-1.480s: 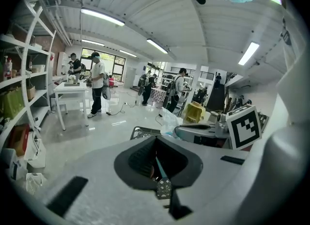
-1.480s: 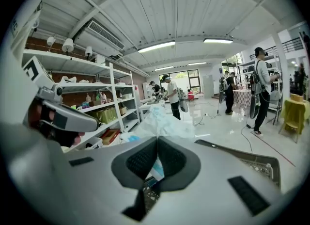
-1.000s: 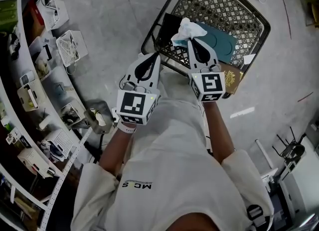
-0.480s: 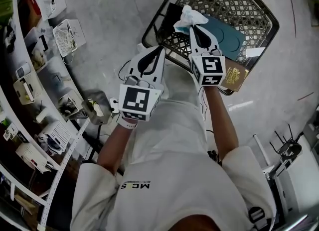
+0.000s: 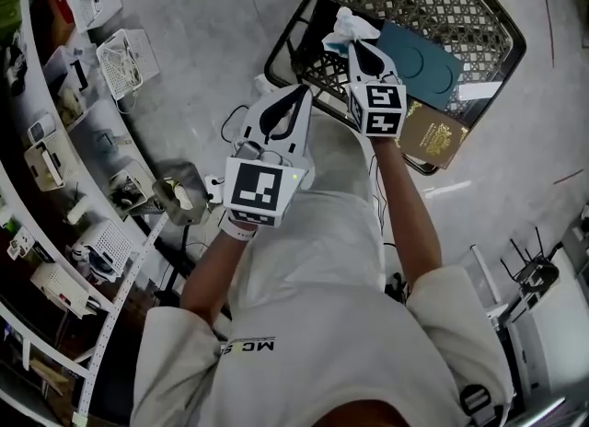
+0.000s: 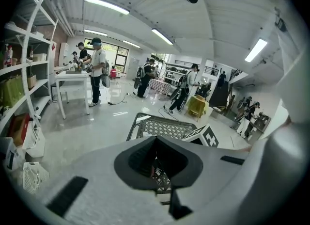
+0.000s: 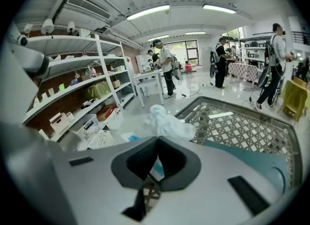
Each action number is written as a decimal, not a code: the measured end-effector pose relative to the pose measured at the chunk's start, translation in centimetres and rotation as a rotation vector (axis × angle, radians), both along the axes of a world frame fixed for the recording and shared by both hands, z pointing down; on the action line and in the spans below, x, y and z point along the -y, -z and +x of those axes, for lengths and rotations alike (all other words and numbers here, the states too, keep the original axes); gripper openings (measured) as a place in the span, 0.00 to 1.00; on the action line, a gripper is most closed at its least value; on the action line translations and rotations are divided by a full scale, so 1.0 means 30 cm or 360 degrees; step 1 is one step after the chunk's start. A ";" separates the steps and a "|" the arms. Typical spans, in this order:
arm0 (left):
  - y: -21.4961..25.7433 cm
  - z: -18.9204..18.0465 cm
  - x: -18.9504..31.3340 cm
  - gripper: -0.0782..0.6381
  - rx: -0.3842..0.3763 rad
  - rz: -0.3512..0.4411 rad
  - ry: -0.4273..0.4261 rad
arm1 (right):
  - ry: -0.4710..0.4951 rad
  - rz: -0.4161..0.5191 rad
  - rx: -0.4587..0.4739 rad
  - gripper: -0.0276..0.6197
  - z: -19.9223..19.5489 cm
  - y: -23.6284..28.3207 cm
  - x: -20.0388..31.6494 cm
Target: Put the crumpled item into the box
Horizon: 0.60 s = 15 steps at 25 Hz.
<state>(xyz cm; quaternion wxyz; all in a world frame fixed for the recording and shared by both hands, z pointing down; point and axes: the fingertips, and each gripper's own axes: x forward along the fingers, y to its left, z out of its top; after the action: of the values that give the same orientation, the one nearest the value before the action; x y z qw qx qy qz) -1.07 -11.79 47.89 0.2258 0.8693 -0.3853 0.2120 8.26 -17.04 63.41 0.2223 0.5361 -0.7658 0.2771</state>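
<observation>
A crumpled white item (image 5: 348,27) sticks out from the tip of my right gripper (image 5: 358,46), which is shut on it. The item hangs over the near left corner of a black wire basket (image 5: 498,13) standing on the floor. In the right gripper view the crumpled item (image 7: 167,122) shows just past the closed jaws, with the basket's lattice (image 7: 242,129) behind it. My left gripper (image 5: 302,92) is shut with nothing in it, held left of the basket's near rim. In the left gripper view the basket (image 6: 162,126) lies ahead.
Inside the basket lie a teal flat item (image 5: 419,62), a black item (image 5: 321,20) and a brown book (image 5: 433,132) at the near edge. Shelves with white wire baskets (image 5: 124,64) curve along the left. A cable (image 5: 226,121) runs on the floor. People stand farther back in the room.
My right gripper has reached farther forward with the crumpled item, closer over the basket. The left gripper has shifted slightly forward too.
</observation>
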 end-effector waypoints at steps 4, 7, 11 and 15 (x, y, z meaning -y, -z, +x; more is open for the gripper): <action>-0.017 0.002 -0.005 0.14 -0.0009 -0.0023 0.0010 | -0.0022 -0.0079 -0.0004 0.07 -0.013 -0.066 0.013; -0.026 0.000 -0.013 0.14 -0.0010 -0.0034 0.0006 | -0.0033 -0.0135 -0.0024 0.07 -0.023 -0.117 0.031; -0.035 -0.002 -0.024 0.14 -0.0010 -0.0050 0.0001 | -0.0047 -0.0225 -0.0041 0.07 -0.033 -0.181 0.044; -0.043 -0.008 -0.034 0.14 -0.0009 -0.0060 0.0005 | -0.0033 -0.0308 -0.0098 0.07 -0.039 -0.219 0.051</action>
<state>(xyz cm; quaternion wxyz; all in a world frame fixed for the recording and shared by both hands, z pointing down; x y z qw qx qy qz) -1.32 -10.76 49.18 0.2435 0.8649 -0.3818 0.2164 7.10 -18.56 69.98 0.2935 0.5282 -0.7226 0.3356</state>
